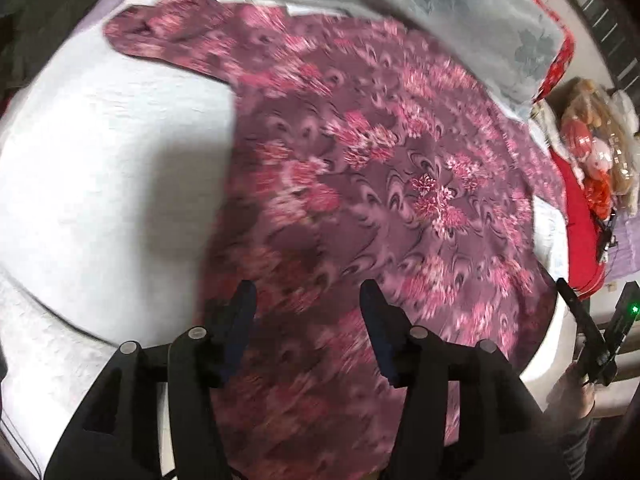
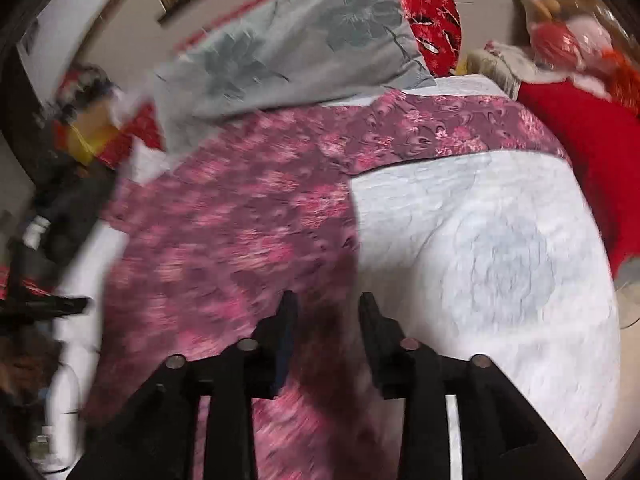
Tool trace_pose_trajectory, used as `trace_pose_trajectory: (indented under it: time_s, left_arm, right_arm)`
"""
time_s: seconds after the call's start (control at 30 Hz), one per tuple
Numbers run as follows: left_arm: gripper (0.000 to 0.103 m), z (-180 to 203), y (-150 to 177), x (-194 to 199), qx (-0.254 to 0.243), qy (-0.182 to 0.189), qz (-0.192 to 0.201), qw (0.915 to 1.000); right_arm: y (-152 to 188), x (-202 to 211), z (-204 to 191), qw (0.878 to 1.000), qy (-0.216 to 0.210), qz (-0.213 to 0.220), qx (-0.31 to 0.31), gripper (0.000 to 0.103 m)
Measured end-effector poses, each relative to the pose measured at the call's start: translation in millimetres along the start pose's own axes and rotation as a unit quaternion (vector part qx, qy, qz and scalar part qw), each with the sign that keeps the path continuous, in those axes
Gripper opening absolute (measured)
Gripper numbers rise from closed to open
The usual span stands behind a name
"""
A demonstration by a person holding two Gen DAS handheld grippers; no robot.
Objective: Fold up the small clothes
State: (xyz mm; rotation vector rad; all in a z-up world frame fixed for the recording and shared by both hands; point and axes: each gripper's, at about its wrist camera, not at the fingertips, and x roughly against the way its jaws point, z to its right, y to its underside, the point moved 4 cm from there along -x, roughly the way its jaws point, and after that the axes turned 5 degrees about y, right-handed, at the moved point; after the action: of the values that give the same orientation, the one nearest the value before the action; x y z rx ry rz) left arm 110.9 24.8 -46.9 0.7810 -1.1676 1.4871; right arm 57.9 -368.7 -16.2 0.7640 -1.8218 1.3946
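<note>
A purple garment with pink flower print (image 1: 360, 184) lies spread flat on a white quilted bed (image 1: 100, 168), one sleeve reaching to the far left. My left gripper (image 1: 308, 300) is open and empty above the garment's near hem. In the right wrist view the same garment (image 2: 240, 216) covers the left half, with a sleeve stretched to the right at the back. My right gripper (image 2: 326, 312) is open and empty above the garment's right edge, where it meets the white bed (image 2: 500, 260). The right gripper also shows at the far right of the left wrist view (image 1: 592, 328). Both views are motion-blurred.
A grey flowered pillow (image 2: 296, 48) lies at the head of the bed over the garment's top. Red bedding (image 2: 592, 152) and a doll in plastic wrap (image 1: 592, 148) lie on the right. Dark clothes and clutter (image 2: 68, 184) sit to the left.
</note>
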Motion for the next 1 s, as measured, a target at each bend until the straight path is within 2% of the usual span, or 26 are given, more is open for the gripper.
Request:
trace_pose_trajectory:
  time_s: [0.03,0.07,0.17,0.2,0.23,0.27,0.33,0.4,0.47,0.5,0.53,0.6,0.67,0.7,0.73,0.77,0.8,0.83,0.87,0.9,1.0]
  left_arm:
    - [0.052,6,-2,-10,0.002,0.007,-0.013,0.9999]
    - [0.052,12,-1,-17,0.0,0.014,-0.024,0.9996]
    - [0.052,21,4,-30,-0.015,0.009,-0.039,0.9991]
    - [0.052,23,5,-34,-0.019,0.003,-0.045,0.9988]
    - [0.052,24,7,-37,-0.023,0.002,-0.051,0.9984]
    - [0.053,25,8,-39,-0.025,-0.001,-0.053,0.9983]
    - [0.055,26,10,-42,-0.032,-0.008,-0.051,0.9981]
    - [0.059,28,12,-45,-0.041,-0.013,-0.05,0.9978]
    - [0.06,31,13,-45,-0.052,-0.025,-0.053,0.9969]
    - [0.06,32,15,-42,-0.06,-0.028,-0.055,0.9963]
    - [0.06,33,16,-40,-0.065,-0.027,-0.055,0.996]
    - [0.061,31,19,-38,-0.072,-0.023,-0.056,0.9955]
    - [0.063,26,22,-38,-0.073,-0.029,-0.063,0.9949]
    - [0.063,23,24,-39,-0.07,-0.032,-0.067,0.9948]
    - [0.063,21,25,-40,-0.067,-0.032,-0.069,0.9948]
    - [0.064,19,25,-40,-0.064,-0.028,-0.067,0.9953]
    - [0.065,18,25,-39,-0.063,-0.026,-0.065,0.9956]
    - [0.066,19,26,-39,-0.06,-0.026,-0.064,0.9958]
    - [0.067,19,26,-39,-0.059,-0.027,-0.063,0.9959]
    - [0.067,20,26,-39,-0.059,-0.03,-0.063,0.9959]
    - [0.068,23,25,-41,-0.057,-0.04,-0.067,0.9953]
  right_arm:
    - [-2,-13,-3,1.0,0.021,-0.015,-0.001,0.042]
    - [1,-24,-1,0.999,0.021,-0.036,-0.01,0.042]
    - [14,-34,2,0.998,-0.009,-0.054,-0.028,0.044]
    - [21,-34,3,0.997,-0.03,-0.059,-0.028,0.032]
    - [25,-30,3,0.996,-0.056,-0.061,-0.029,0.004]
    - [28,-26,4,0.994,-0.081,-0.064,-0.034,0.004]
    - [26,-10,8,0.994,-0.096,-0.033,-0.041,0.004]
    - [25,-8,18,0.996,-0.073,-0.016,-0.044,0.004]
    - [34,-27,25,0.997,-0.037,-0.056,-0.033,0.004]
    - [37,-33,28,0.996,-0.04,-0.07,-0.04,0.004]
    - [35,-32,30,0.995,-0.049,-0.068,-0.048,0.009]
    - [20,-18,45,0.992,-0.081,-0.038,-0.083,0.009]
    - [0,-3,82,0.987,-0.08,0.008,-0.138,0.024]
    - [-12,2,112,0.981,-0.065,0.03,-0.182,0.044]
    - [-20,4,142,0.972,-0.048,0.046,-0.225,0.057]
    - [-28,3,174,0.96,-0.033,0.064,-0.271,0.057]
    - [-37,-1,218,0.941,-0.02,0.083,-0.328,0.057]
    - [-42,-6,239,0.93,-0.018,0.086,-0.356,0.057]
    - [-45,-14,267,0.914,-0.018,0.083,-0.396,0.057]
    - [-48,-30,296,0.891,-0.027,0.073,-0.446,0.057]
    - [-58,-71,328,0.853,-0.07,0.063,-0.513,0.06]
